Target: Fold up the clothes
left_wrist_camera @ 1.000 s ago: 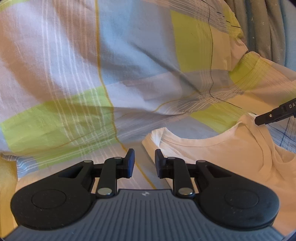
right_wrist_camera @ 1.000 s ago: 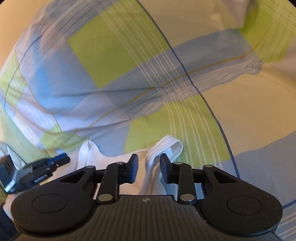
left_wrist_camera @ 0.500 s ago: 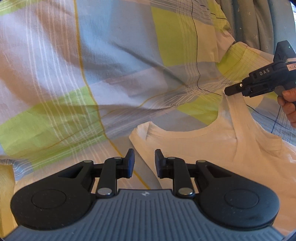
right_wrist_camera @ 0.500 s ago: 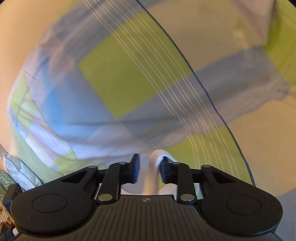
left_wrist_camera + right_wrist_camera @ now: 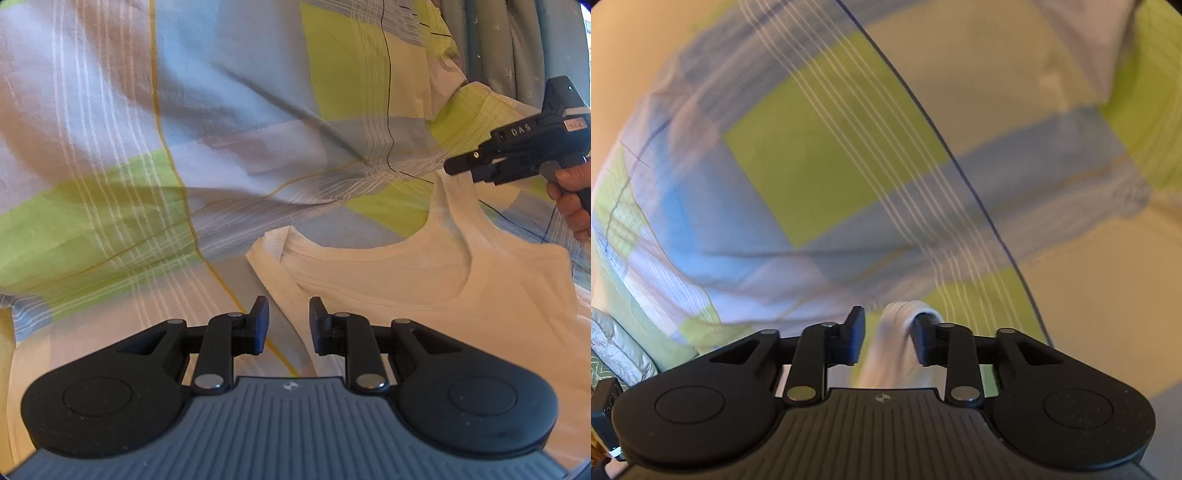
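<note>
On the checked sheet (image 5: 184, 177), I hover my left gripper (image 5: 285, 321) with its jaws a little apart and nothing between them, just above the near edge of the white vest (image 5: 461, 295), which lies flat at the right of that view with one strap tip (image 5: 273, 240) near me. Further right, my right gripper (image 5: 461, 170) lifts the other strap (image 5: 448, 195); a hand (image 5: 572, 199) grips its handle. In the right wrist view that strap (image 5: 901, 332) sits between the jaws of the right gripper (image 5: 888, 332), which have just been opening: it drapes on the right finger, clear of the left pad, so I judge it loosely hooked rather than pinched.

The risk: the strap slides off and the lift collapses, since only one finger bears it. My empty left gripper pins nothing, so a pull could drag the whole vest askew. Blur in the right wrist view leaves the contact uncertain.

Count: one vest, two straps, two grippers, one sheet, one hand.
</note>
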